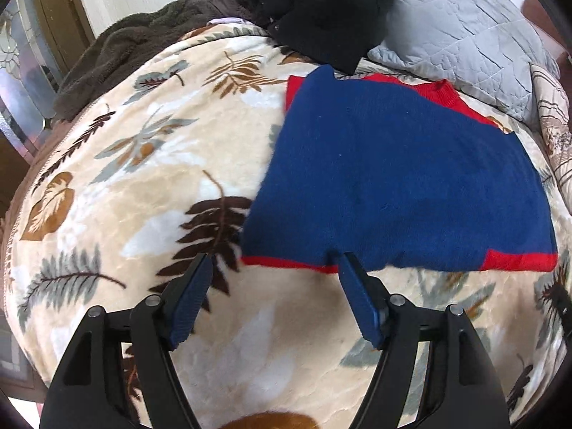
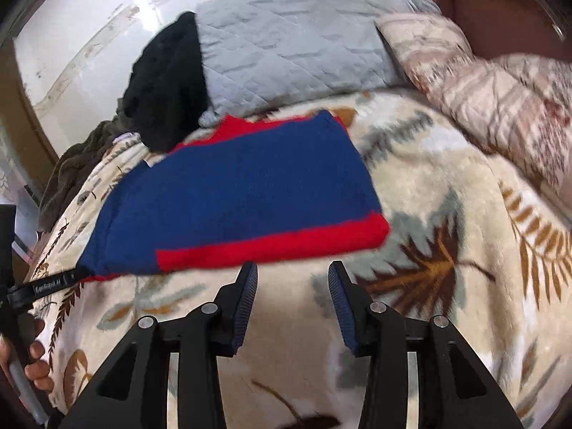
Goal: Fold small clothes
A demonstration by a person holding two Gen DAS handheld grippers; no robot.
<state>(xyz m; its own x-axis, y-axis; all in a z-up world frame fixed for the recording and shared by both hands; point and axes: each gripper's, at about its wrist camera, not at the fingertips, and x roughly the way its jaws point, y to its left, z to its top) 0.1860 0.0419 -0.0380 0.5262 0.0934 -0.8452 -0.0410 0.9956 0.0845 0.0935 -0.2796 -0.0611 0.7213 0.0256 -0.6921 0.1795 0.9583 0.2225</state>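
Note:
A small blue garment with red trim [image 1: 400, 178] lies folded flat on the leaf-patterned blanket [image 1: 150, 164]. My left gripper [image 1: 275, 261] stands open just short of its near red hem, nothing between the fingers. In the right wrist view the same garment [image 2: 243, 193] lies ahead and to the left. My right gripper [image 2: 292, 271] is open in front of its red band, pads apart and free of cloth. The left gripper's tip [image 2: 50, 282] and a hand [image 2: 34, 357] show at the left edge.
A black garment [image 1: 321, 10] is heaped at the far side beside a grey quilted pillow [image 1: 461, 32]. A brown fleece [image 1: 136, 43] lies far left. A patterned quilt [image 2: 500, 107] is bunched at the right. Bare blanket spreads left of the folded garment.

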